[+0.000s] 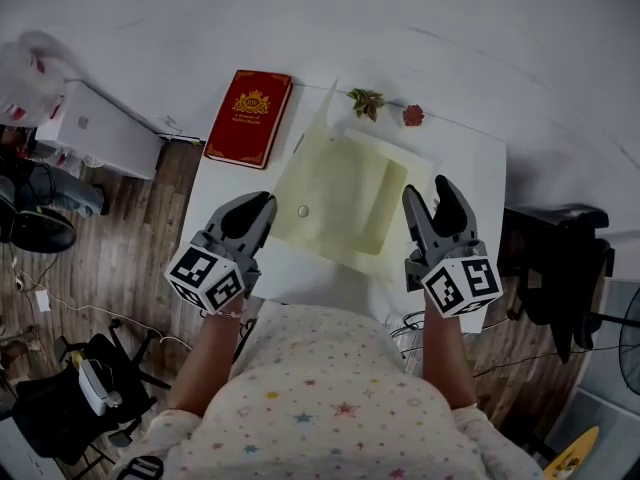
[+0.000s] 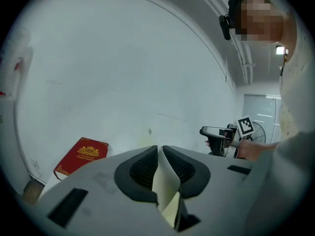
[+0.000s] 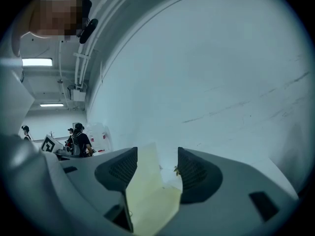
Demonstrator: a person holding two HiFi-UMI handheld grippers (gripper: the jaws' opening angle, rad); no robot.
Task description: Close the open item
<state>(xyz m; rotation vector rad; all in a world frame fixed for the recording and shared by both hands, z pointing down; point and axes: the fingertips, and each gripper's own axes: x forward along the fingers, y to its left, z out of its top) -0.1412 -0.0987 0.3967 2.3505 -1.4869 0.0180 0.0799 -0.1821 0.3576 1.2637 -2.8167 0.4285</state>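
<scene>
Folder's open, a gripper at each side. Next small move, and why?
Probably close the right gripper on the yellow folder. Its jaws stand apart with a folder sheet between them, while the left gripper is already shut on the other side. With both sides held, the cover could be folded over.

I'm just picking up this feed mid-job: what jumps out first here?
The pale yellow folder lying open in the middle of the white table catches the eye first. The left gripper is shut on one yellow edge of it; the right gripper's jaws stand apart around another. A red book lies at the table's far left corner.
</scene>
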